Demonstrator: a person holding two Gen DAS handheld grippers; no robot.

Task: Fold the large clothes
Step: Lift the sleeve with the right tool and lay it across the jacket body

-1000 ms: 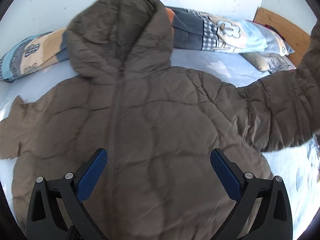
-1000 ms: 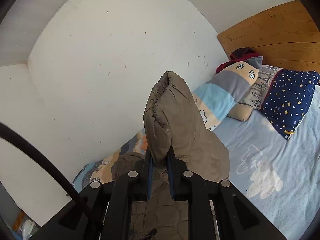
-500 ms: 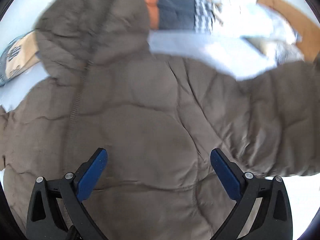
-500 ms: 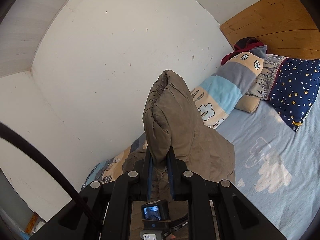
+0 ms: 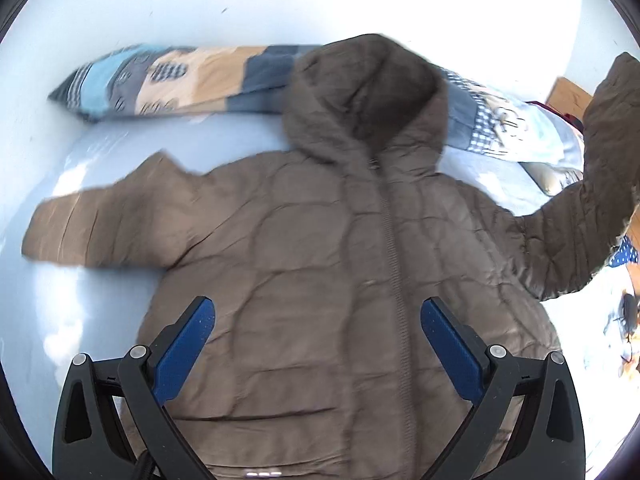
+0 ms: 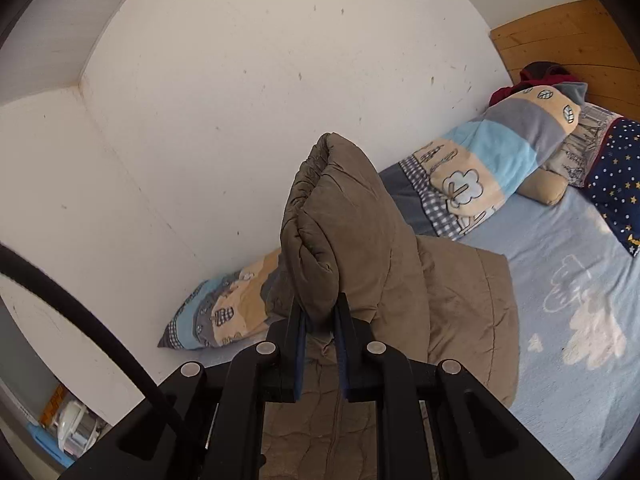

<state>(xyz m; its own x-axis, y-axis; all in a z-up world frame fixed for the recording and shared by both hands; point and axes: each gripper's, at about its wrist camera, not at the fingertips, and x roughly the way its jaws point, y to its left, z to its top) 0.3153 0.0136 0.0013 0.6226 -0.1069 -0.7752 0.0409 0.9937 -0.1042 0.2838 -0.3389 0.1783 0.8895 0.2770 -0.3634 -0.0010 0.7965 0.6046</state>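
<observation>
Blue bed sheet under brown jacket; right gripper clamps raised sleeve, left gripper spread wide above.

No text, label, brand or number can be read in either view. The long patchwork pillow carries only drawn clouds and leaves, the blue sheet only cloud pictures, and the dark blue pillow only stars.

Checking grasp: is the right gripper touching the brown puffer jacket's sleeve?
Touching. Right wrist view: right gripper is shut on the sleeve, fabric pinched between both pads.
</observation>
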